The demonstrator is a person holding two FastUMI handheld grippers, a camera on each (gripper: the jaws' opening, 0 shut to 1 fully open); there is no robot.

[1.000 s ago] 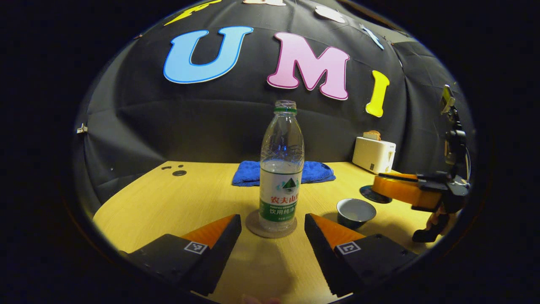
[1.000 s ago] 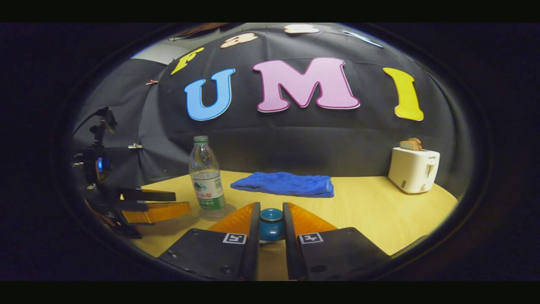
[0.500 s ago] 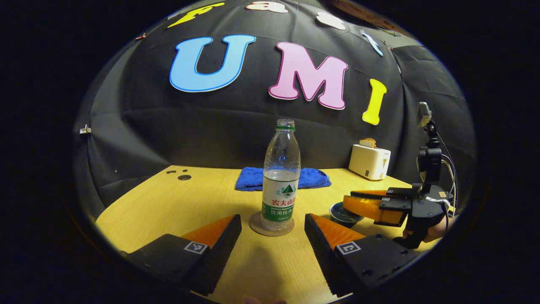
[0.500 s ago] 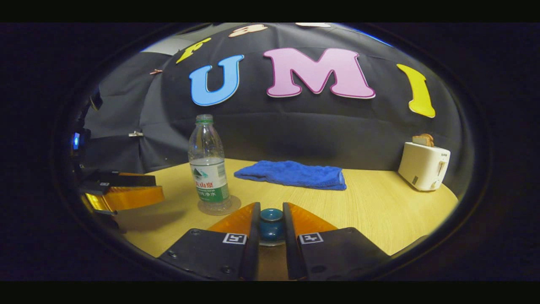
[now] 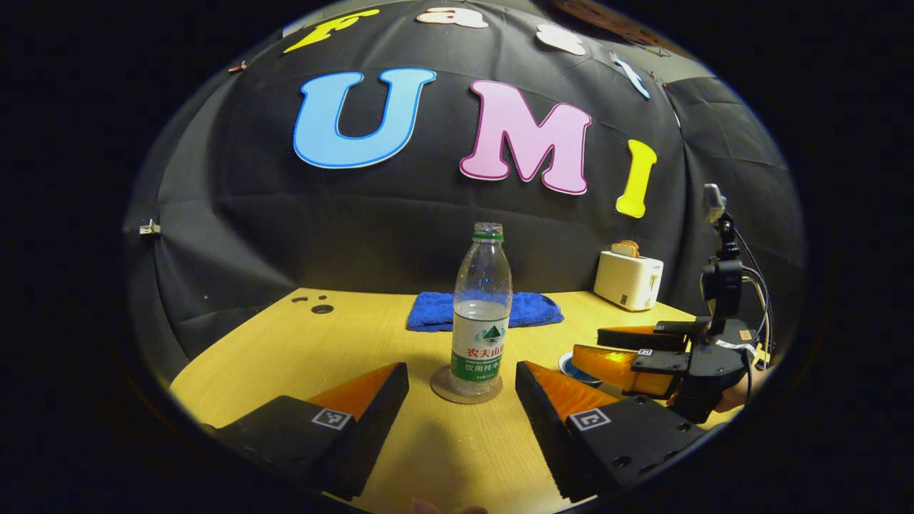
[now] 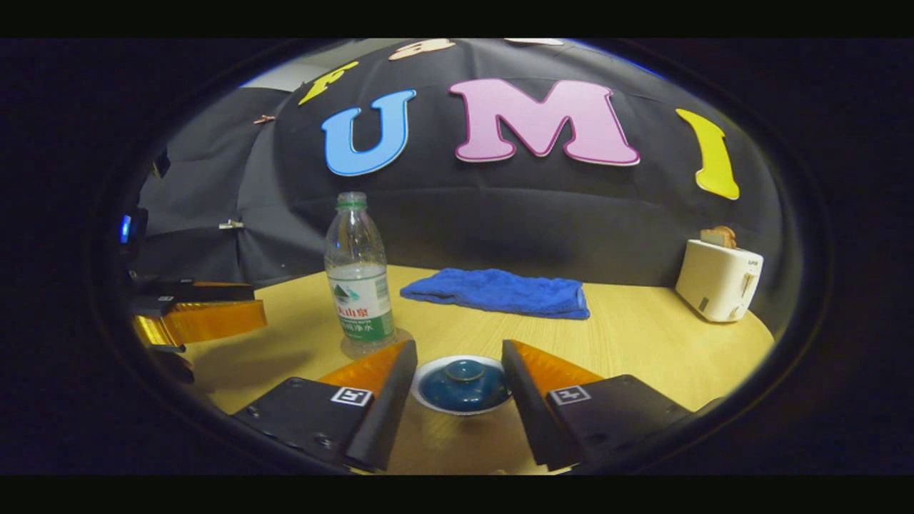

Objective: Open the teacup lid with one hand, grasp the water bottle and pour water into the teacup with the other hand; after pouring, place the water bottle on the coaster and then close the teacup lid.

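Your right gripper [image 6: 459, 371] stands open around the blue lid [image 6: 463, 382] seated on the teacup, your left gripper [image 5: 462, 389] open too, before the water bottle [image 5: 480, 314] upright on its coaster [image 5: 439, 385], blue towel [image 6: 500, 292] beyond.

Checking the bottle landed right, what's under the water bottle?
The water bottle stands upright on a round coaster on the wooden table. The coaster's rim shows around the base; its middle is covered by the bottle.

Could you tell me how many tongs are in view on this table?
2: the left tongs stand open before the water bottle on its coaster; the right tongs flank the teacup lid, open.
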